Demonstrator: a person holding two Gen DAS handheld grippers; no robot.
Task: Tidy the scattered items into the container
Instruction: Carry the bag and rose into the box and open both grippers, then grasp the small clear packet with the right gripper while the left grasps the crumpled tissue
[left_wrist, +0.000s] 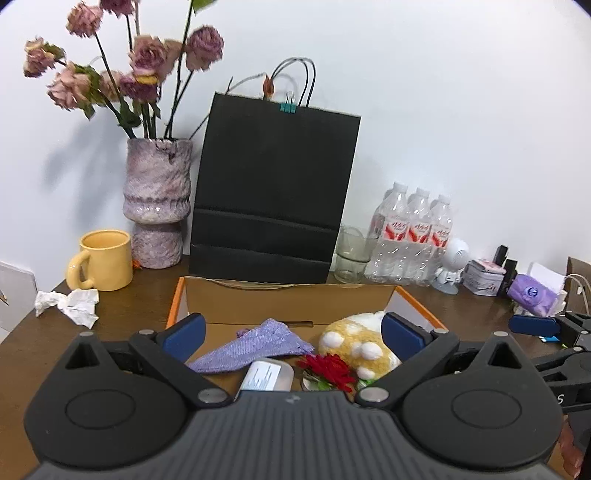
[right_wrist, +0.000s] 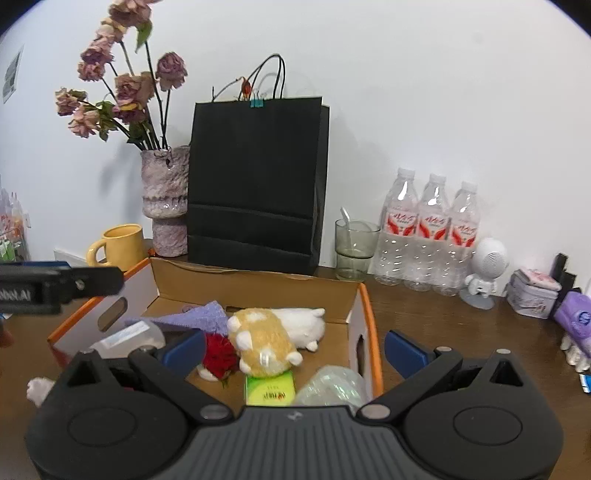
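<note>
An open cardboard box (left_wrist: 288, 295) with an orange rim stands on the brown table. In it lie a purple cloth (left_wrist: 255, 347), a yellow and white plush toy (left_wrist: 358, 343), a red flower (left_wrist: 327, 371) and a small clear bottle (left_wrist: 267, 376). The right wrist view also shows a green packet (right_wrist: 269, 389) and crumpled clear plastic (right_wrist: 328, 387) at the near end of the box (right_wrist: 371, 321). My left gripper (left_wrist: 293, 336) hangs open above the box, holding nothing. My right gripper (right_wrist: 295, 349) is wide open over the box's right wall, also holding nothing. Crumpled white paper (left_wrist: 68, 304) lies on the table left of the box.
Behind the box stand a black paper bag (left_wrist: 273, 192), a vase of dried roses (left_wrist: 157, 206), a yellow mug (left_wrist: 103, 260), a glass (right_wrist: 354, 245) and three water bottles (right_wrist: 430, 236). A white figure (right_wrist: 484, 273), a tin (right_wrist: 532, 293) and a purple tissue pack (right_wrist: 576, 319) sit at the right.
</note>
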